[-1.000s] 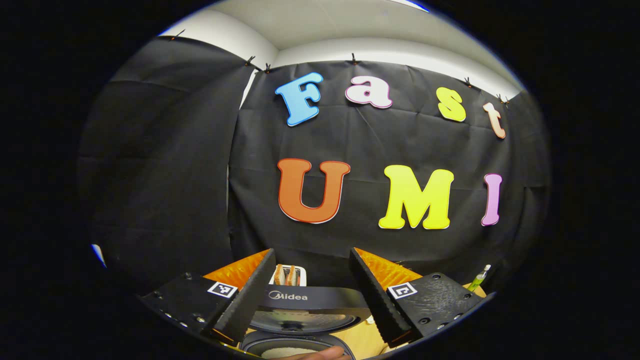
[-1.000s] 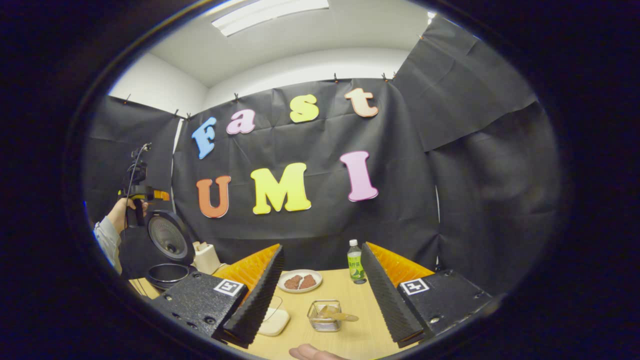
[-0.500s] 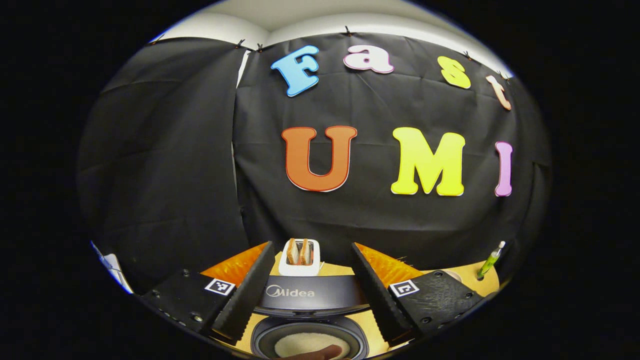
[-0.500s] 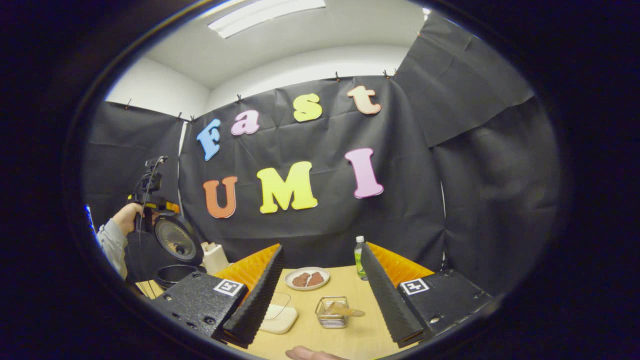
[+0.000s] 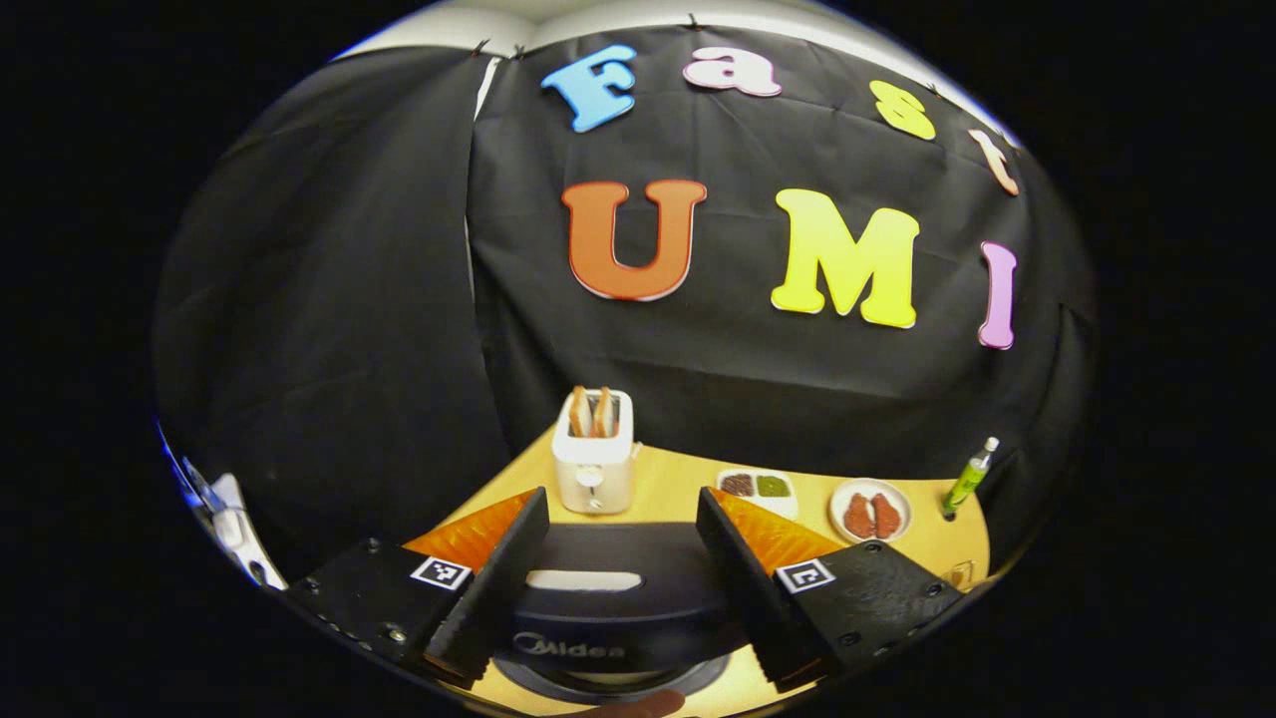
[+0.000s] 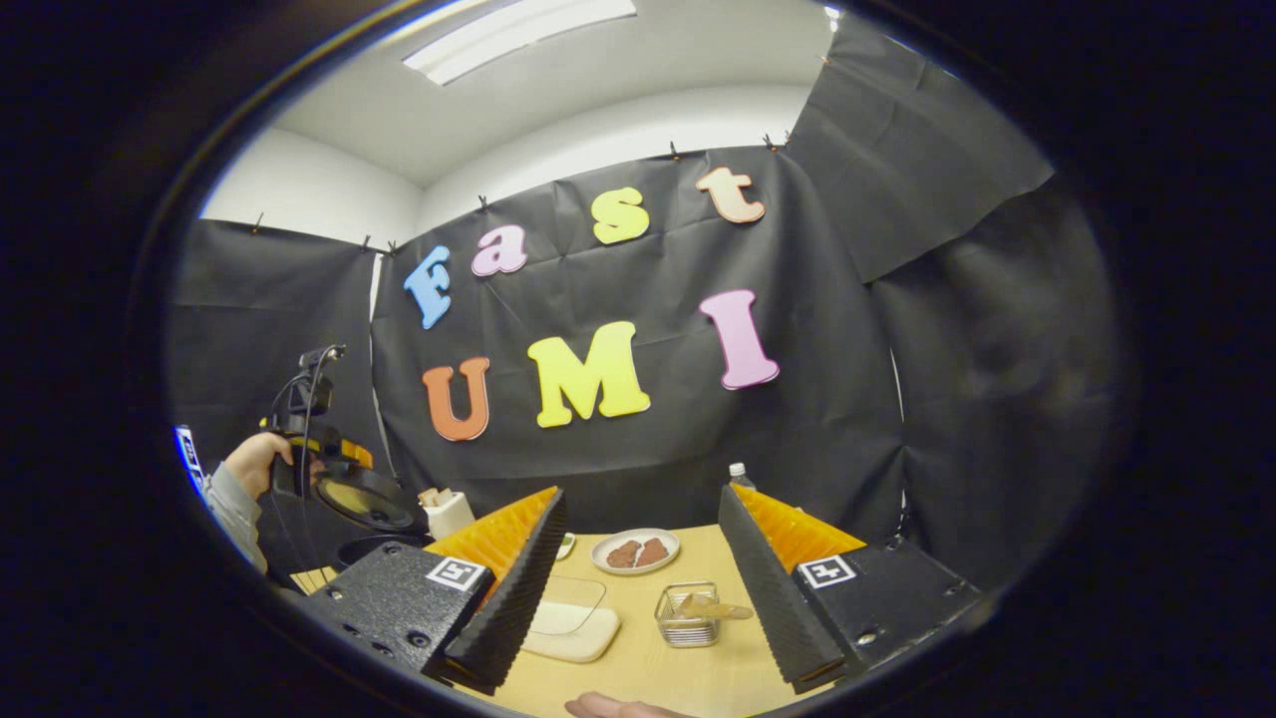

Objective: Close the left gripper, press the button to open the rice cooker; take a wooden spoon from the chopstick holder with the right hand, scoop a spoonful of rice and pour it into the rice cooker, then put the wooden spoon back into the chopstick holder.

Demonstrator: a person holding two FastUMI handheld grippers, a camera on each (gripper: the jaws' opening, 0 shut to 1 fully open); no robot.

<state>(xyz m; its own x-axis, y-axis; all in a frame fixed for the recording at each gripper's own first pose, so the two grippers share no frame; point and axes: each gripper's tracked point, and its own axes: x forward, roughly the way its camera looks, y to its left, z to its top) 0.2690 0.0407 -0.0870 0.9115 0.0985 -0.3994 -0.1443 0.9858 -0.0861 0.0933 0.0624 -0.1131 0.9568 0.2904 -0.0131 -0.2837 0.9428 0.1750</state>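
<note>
Your left gripper (image 5: 620, 573) has its jaws spread wide, nothing between the pads, and the rice cooker (image 5: 618, 608) sits just below and between them, its dark lid carrying the brand "Midea". Beyond the fingertips stands a toaster (image 5: 594, 464). Your right gripper (image 6: 643, 583) is likewise spread and empty; between its jaws, farther off, the chopstick holder (image 6: 686, 618) holds the wooden spoon (image 6: 713, 606), with a white rice container (image 6: 570, 628) beside your left-hand finger.
</note>
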